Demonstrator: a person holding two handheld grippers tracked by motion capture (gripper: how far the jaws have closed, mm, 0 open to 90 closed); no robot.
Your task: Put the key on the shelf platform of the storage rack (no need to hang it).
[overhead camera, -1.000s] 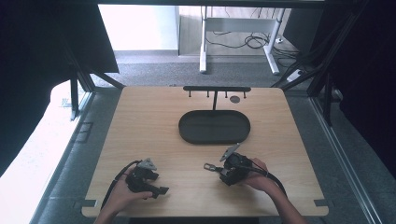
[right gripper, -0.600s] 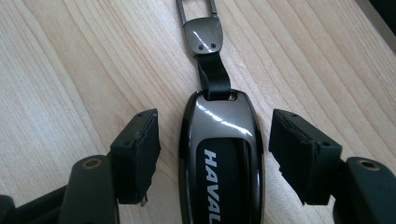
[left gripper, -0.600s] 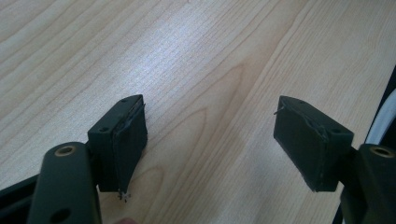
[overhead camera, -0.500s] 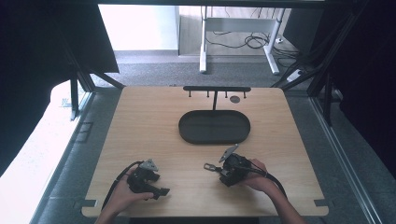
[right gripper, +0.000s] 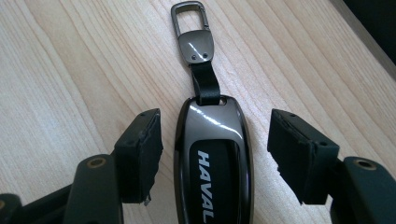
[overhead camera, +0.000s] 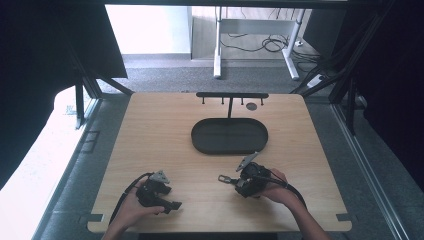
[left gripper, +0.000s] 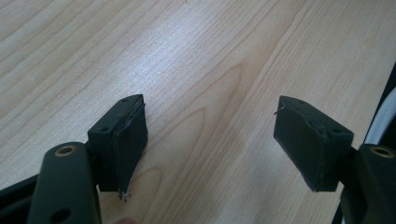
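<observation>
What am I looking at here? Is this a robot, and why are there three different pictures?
No robot arm here: a person sits at a wooden table and holds a pair of hand-worked tongs in each hand. The high view looks down from above: the left tongs and the right tongs lie near the front edge. Farther back sit a dark oval tray and a small black rack with hooks. The other two pictures come from cameras riding on the tongs. The left tongs stand open over bare wood. The right tongs are open too, with a glossy car key fob marked HAVAL lying between the jaws, its strap and metal clip pointing away. Nothing is gripped yet.
</observation>
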